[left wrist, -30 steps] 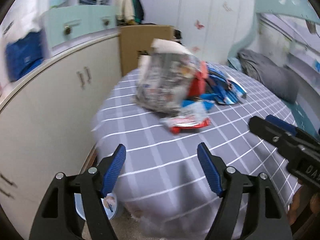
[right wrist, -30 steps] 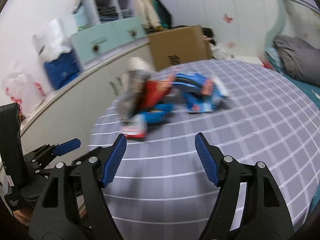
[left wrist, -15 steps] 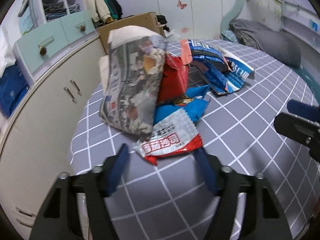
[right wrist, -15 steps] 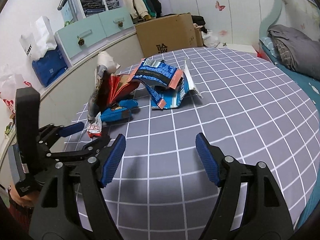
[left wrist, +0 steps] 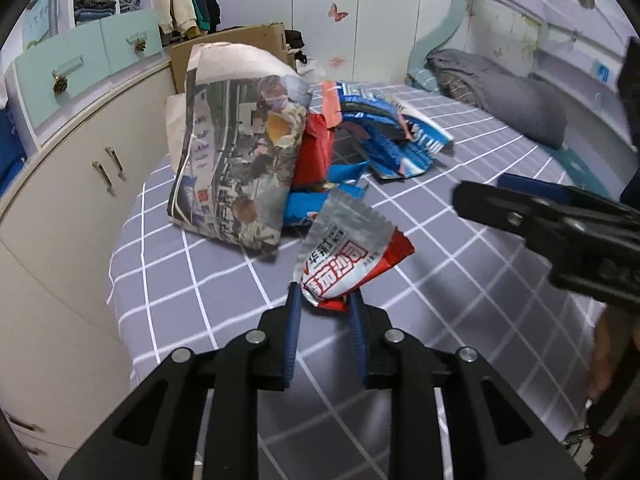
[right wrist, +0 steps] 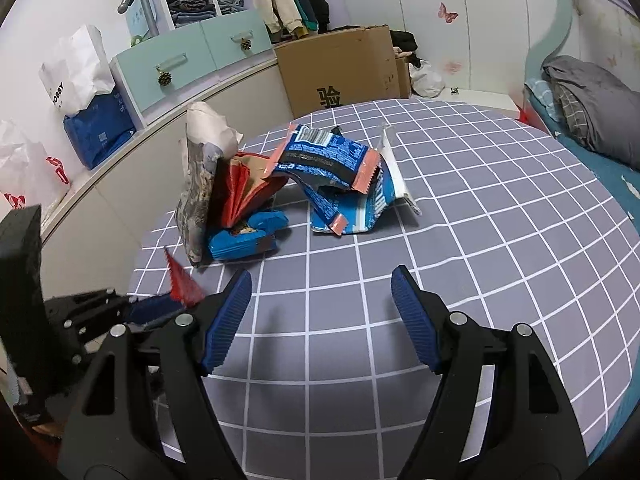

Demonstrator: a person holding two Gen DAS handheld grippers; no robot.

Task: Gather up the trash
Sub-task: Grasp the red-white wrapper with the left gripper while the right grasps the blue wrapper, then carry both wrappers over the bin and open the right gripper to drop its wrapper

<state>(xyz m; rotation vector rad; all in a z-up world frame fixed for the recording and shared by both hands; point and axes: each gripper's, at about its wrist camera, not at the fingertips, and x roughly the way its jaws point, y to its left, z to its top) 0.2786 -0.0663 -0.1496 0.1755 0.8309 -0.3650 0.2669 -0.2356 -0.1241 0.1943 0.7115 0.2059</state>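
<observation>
A grey checked cloth covers the bed that carries the trash, with a long cream cabinet along its 9 o'clock side and a cardboard box at 12 o'clock. In the pile, the largest piece is a tall printed paper bag standing at about 10 o'clock from the left hand-held gripper. A crumpled red bag leans against it, blue snack wrappers lie just beyond at 1 o'clock, and a small blue packet lies at the foot of the red bag. The left hand-held gripper's jaws have just been closing and now clench the lower edge of a silver-and-red wrapper, which tilts up off the cloth near the paper bag. The right hand-held gripper stands released, wide apart over bare cloth, with nothing between its pads.
</observation>
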